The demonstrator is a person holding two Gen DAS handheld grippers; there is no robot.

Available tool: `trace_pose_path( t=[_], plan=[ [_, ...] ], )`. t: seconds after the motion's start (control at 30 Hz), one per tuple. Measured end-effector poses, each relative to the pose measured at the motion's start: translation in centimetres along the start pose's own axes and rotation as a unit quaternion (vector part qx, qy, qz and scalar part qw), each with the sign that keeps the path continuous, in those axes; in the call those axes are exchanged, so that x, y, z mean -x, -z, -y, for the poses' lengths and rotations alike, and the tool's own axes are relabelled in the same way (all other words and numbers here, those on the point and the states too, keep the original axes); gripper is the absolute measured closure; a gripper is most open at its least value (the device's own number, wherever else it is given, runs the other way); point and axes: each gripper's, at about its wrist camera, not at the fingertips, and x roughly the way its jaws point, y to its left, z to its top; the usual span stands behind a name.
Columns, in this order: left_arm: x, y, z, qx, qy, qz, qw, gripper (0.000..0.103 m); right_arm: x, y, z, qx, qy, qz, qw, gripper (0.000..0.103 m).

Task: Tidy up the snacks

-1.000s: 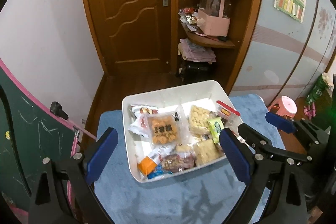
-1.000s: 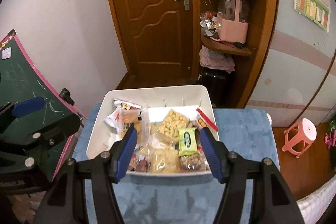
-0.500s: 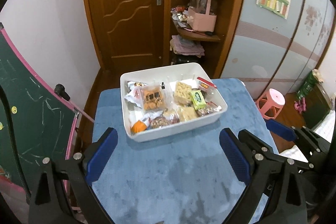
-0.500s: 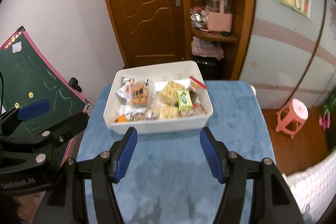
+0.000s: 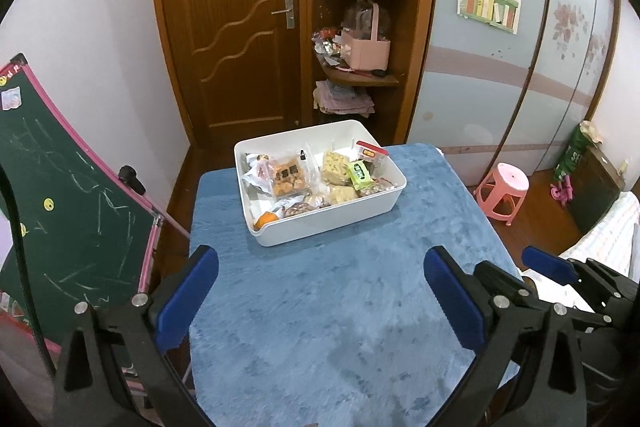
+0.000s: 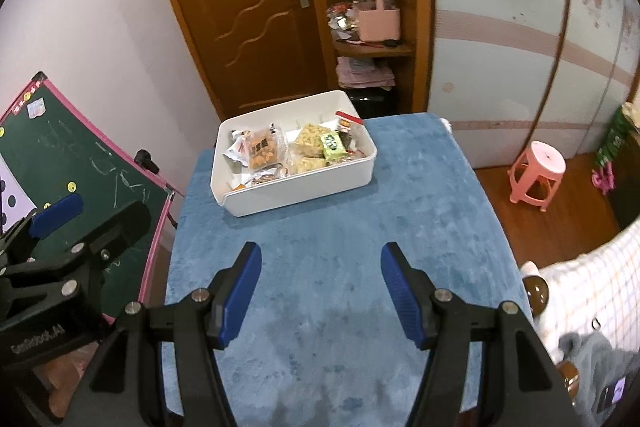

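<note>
A white bin (image 5: 332,223) (image 6: 304,193) full of snack packets stands at the far end of the blue-covered table (image 5: 320,327) (image 6: 332,307). Among the packets are a clear pack of brown biscuits (image 5: 287,175) (image 6: 262,150), a green packet (image 5: 360,171) (image 6: 333,143) and a red-topped pack (image 5: 372,150). My left gripper (image 5: 320,291) hangs open over the near table, well back from the bin, nothing between its blue pads. My right gripper (image 6: 320,291) is open too, empty, also short of the bin. It also shows at the right edge of the left wrist view.
A green chalkboard (image 5: 60,187) with a pink frame leans at the table's left side. Behind the bin are a wooden door (image 5: 236,27) and corner shelves (image 5: 360,75) with a pink bag. A pink stool (image 5: 504,191) stands on the floor to the right.
Both grippers have pulled back and slightly up from over the bin; the bin now looks smaller and farther, with more blue table between. Both stay open and empty.
</note>
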Motion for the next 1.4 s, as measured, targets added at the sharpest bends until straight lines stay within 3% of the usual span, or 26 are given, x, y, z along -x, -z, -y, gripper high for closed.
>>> trace_pose_path(
  t=[0.2,0.33,0.5,1.4],
  plan=[
    [1.6,0.4,0.6,-0.008,-0.021,0.003,0.9997,0.001,2.8,0.3,0.7,-0.025,-0.003,0.017,1.0,0.04],
    [2.3,0.6,0.8,0.0,-0.018,0.002,0.9998,0.001,3.7,0.3,0.7,-0.02,0.014,0.026,0.999,0.04],
    [2.9,0.9,1.2,-0.001,-0.017,-0.001,0.9999,0.001,4.1,0.2,1.5,-0.024,0.004,0.021,0.999,0.04],
    [3.4,1.7,4.0,0.065,-0.069,-0.029,0.995,0.001,4.8,-1.1,4.0,0.063,-0.023,0.027,0.997,0.04]
  ],
)
